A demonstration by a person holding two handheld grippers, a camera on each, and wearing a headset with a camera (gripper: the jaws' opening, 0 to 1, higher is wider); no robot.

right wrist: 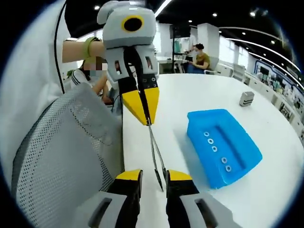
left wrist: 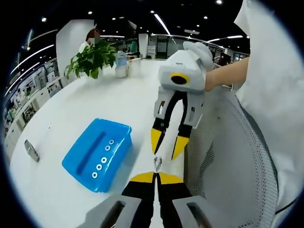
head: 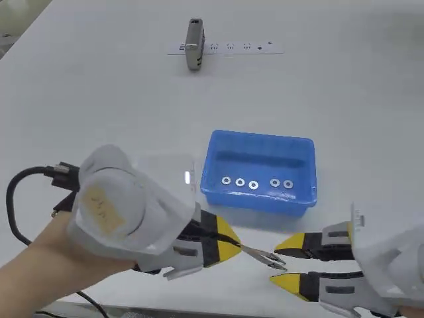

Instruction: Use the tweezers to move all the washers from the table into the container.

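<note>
— Holding anything, is it, that nearer one?

— The left gripper [head: 232, 246] is clamping the tweezers [head: 258, 254]. Its yellow jaws are pressing together on the handle end, and the thin tips are sticking out toward the right gripper [head: 273, 264]. A black cable [head: 16, 189] is looping off beside the hand [head: 59, 255] that is carrying it.

— And the right one, is it gripping too?

— It is standing with its jaws well apart. The tweezer tips are reaching in between them. I think nothing is touching there, though the gap is hard to judge from either gripper view.

— Where are the washers [head: 253, 185] lying?

— Five of them are sitting in a row on the floor of the blue container [head: 262, 138], just beyond both grippers on the white table [head: 99, 99]. I am seeing none on the bare tabletop around it.

— Anything lying farther back?

— A white power strip [head: 245, 47] is lying flat near the far edge, well apart from the container. A grey adapter [head: 194, 43] is standing plugged into its left end.
</note>
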